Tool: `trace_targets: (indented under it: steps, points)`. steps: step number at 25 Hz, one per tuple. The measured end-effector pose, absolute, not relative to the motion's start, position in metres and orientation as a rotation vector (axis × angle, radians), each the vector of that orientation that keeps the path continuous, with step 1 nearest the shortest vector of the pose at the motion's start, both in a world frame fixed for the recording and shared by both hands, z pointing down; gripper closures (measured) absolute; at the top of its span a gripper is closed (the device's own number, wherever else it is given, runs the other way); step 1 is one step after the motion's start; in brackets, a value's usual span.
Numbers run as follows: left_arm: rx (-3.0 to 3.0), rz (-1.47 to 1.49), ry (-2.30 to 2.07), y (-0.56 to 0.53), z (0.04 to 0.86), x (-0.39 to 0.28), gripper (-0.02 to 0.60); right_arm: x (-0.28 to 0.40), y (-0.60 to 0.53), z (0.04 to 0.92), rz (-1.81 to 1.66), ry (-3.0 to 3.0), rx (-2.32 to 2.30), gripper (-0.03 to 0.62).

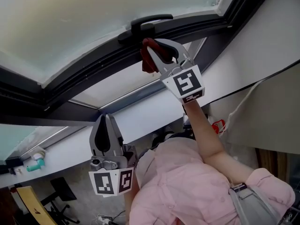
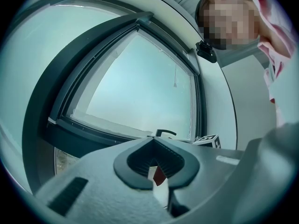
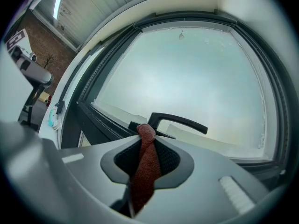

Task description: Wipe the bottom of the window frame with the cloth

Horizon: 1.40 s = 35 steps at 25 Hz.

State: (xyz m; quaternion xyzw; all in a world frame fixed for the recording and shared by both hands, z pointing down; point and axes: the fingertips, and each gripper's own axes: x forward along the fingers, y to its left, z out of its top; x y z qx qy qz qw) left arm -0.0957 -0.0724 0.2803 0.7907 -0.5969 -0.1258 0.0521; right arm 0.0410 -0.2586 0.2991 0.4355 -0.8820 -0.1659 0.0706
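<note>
Pinching the cloth [image 1: 148, 60], your right gripper [image 1: 157, 50] is nearer the window frame [image 1: 89, 71], beside its handle [image 1: 150, 20]; left gripper [image 1: 107, 118], fingers together and empty, well back.

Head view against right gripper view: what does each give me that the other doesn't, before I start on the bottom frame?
Head view only: the person's pink shirt and raised arm, and the floor below with a black chair.

Right gripper view only: the whole pane out to its far corners, and a brick wall at far left.

Both: the right tool shut on the red cloth, close by the black handle on the dark frame.
</note>
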Motion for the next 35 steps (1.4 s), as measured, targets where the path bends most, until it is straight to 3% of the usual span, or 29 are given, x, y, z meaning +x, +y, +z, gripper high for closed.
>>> trace_targets:
  steps: [35]
  points:
    - [2.329, -0.378, -1.857, -0.069, 0.290, -0.081, 0.583, 0.089, -0.272, 0.302, -0.401, -2.684, 1.241, 0.526]
